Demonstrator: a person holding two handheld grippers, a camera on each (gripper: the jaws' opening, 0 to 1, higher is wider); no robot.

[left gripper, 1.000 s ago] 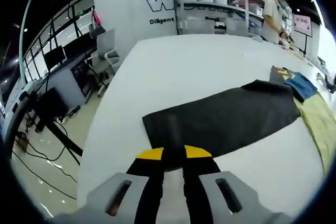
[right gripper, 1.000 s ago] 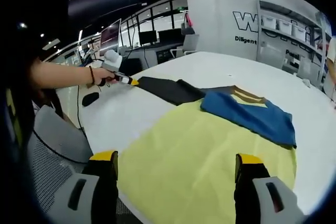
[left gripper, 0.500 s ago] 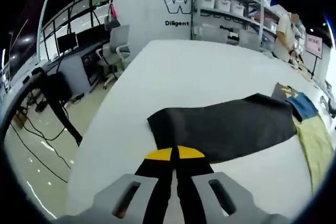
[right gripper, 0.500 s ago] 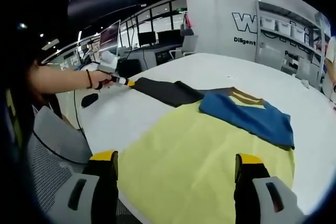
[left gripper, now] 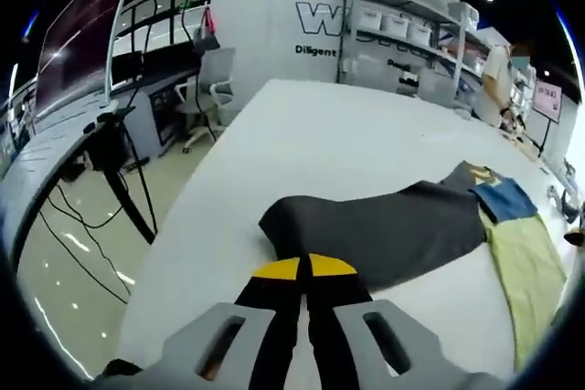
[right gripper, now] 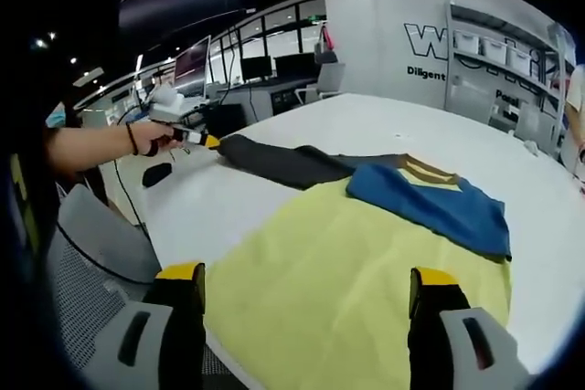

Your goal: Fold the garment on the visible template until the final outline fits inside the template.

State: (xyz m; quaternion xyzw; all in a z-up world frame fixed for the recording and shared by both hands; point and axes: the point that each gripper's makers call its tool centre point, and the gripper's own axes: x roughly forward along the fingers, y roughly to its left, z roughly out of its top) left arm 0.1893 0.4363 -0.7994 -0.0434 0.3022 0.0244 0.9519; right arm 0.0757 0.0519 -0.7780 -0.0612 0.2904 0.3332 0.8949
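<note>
Floor (left gripper: 82, 253) with trailing cables fills the left side of the left gripper view, beside the white table (left gripper: 320, 134) that runs away toward shelving (left gripper: 402, 34) at the back. At the bottom middle of that view the left gripper (left gripper: 303, 268) has its yellow-tipped jaws pressed together on the near end of the dark sleeve (left gripper: 375, 230), which stretches rightward across the table to the blue body of the garment (left gripper: 505, 198), lying on the yellow template (left gripper: 523, 267). In the right gripper view, a hand (right gripper: 155, 134) at the far left holds that same left gripper (right gripper: 203, 140) at the sleeve's end (right gripper: 274, 160), off the template's left edge. The sleeve runs right to the blue garment (right gripper: 430, 203), whose folded body rests on the far part of the yellow template (right gripper: 338, 289). At the bottom, the right gripper (right gripper: 306, 282) hangs over the template's near part with its jaws spread wide apart and nothing between them.
</note>
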